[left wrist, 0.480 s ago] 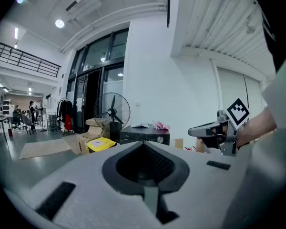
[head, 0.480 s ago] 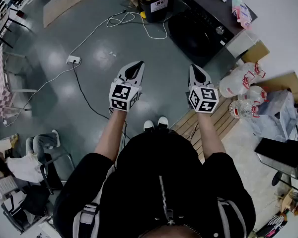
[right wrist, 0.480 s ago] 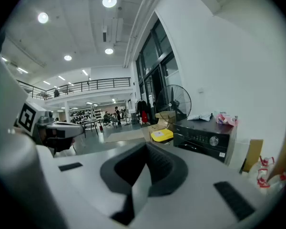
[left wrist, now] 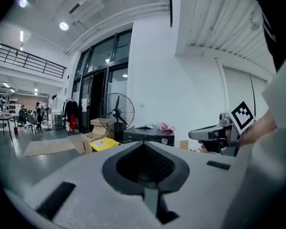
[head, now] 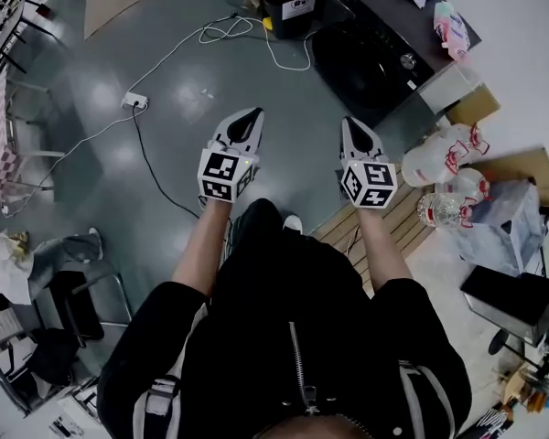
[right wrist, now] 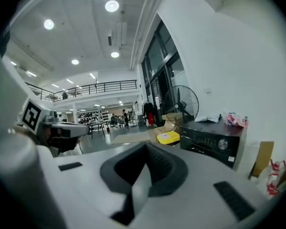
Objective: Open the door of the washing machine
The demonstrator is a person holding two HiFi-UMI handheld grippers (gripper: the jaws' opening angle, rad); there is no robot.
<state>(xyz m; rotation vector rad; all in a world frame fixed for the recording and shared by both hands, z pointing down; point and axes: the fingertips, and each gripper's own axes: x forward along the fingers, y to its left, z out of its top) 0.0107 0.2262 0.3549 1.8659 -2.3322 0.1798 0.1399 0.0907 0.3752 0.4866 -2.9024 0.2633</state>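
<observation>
The black box-shaped washing machine [head: 371, 58] stands on the grey floor [head: 165, 154] ahead, well apart from both grippers. The left gripper [head: 249, 117] and right gripper [head: 352, 126] have their jaws pressed together, holding nothing. Walk close first, then part 1 gripper's jaws at the door.
</observation>
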